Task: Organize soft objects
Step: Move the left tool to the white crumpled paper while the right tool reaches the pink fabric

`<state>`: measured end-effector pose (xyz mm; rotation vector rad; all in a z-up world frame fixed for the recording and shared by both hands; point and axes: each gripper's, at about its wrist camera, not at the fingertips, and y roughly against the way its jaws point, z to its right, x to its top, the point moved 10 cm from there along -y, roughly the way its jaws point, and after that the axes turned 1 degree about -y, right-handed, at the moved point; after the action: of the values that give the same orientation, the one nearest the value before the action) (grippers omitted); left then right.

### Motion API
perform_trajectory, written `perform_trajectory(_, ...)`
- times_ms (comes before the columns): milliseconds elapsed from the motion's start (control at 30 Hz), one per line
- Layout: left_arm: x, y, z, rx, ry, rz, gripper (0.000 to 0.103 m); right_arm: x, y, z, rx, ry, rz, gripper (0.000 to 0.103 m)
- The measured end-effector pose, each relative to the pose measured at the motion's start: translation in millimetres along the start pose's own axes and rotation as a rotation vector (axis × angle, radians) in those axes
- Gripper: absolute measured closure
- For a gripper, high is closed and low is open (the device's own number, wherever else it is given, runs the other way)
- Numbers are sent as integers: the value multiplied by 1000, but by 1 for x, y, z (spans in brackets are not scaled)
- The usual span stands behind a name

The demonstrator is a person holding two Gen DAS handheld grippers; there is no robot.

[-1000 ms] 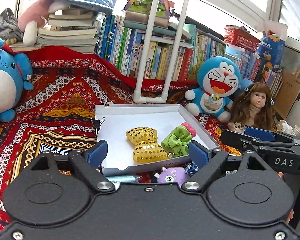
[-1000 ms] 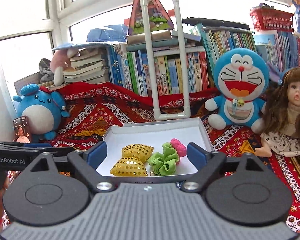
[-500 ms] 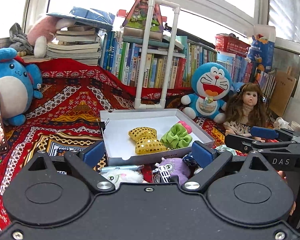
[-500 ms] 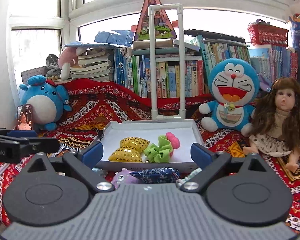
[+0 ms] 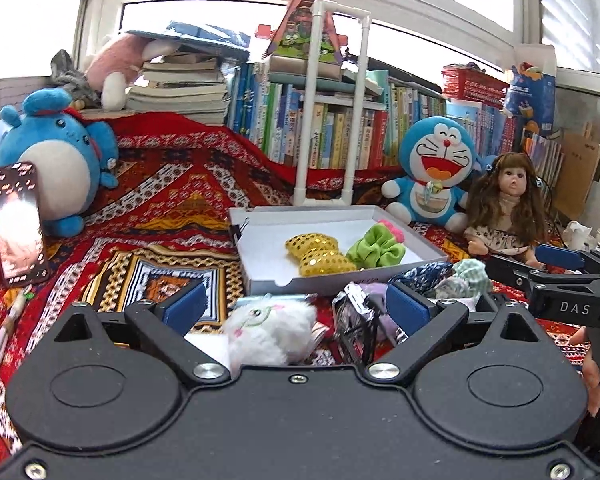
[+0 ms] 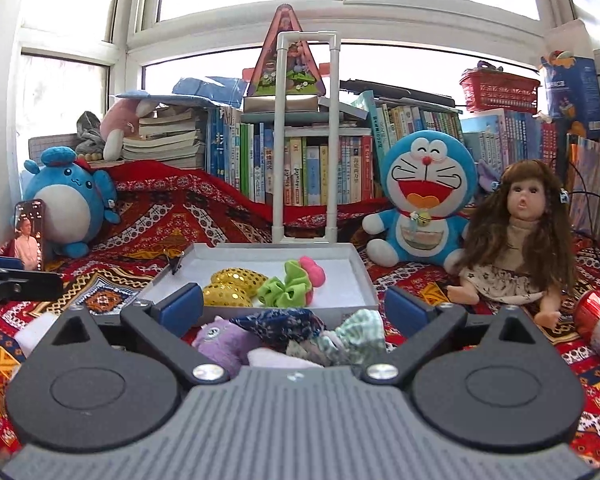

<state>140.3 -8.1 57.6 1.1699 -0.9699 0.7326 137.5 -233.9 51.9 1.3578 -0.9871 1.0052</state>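
A white tray (image 5: 260, 256) (image 6: 360, 280) on the patterned cloth holds a gold sequin bow (image 5: 316, 252) (image 6: 232, 286), a green scrunchie (image 5: 376, 246) (image 6: 282, 290) and a pink one (image 6: 314, 272). In front of the tray lie loose soft things: a white fluffy plush (image 5: 268, 328), a purple plush (image 6: 220, 340), a dark blue floral scrunchie (image 6: 284, 322) and a pale green checked one (image 6: 360, 330) (image 5: 470, 272). My left gripper (image 5: 296, 308) is open and empty above the white plush. My right gripper (image 6: 294, 306) is open and empty above the pile.
A Doraemon plush (image 6: 424, 196), a doll (image 6: 516, 240), a blue round plush (image 6: 68, 208) and a phone (image 5: 18, 224) stand around. A white pipe frame (image 6: 304, 140) and rows of books are behind the tray. A red can (image 6: 598, 320) lies at right.
Both grippers have drawn back and up from the tray. The pile of loose soft things in front of the tray has come into view. Both stay open.
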Motion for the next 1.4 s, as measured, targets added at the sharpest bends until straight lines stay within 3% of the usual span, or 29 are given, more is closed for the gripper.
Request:
perform_trajectory(500, -52, 5, -40, 129, 48, -65, 6, -34, -3, -2, 16, 16, -27, 3)
perform_trajectory(700, -66, 1, -48, 143, 61, -100, 6, -41, -4, -11, 40, 62, -41, 15)
perform_trajectory(867, -75, 2, -54, 160, 51, -120, 7, -47, -6, -16, 45, 86, -65, 32)
perform_trajectory(1033, -85, 2, -59, 157, 59, -151, 15, -52, -9, -20, 42, 112, -81, 46)
perform_trajectory(1400, -96, 1, -64, 143, 78, -189, 41, -58, -15, -36, 17, 230, -107, 50)
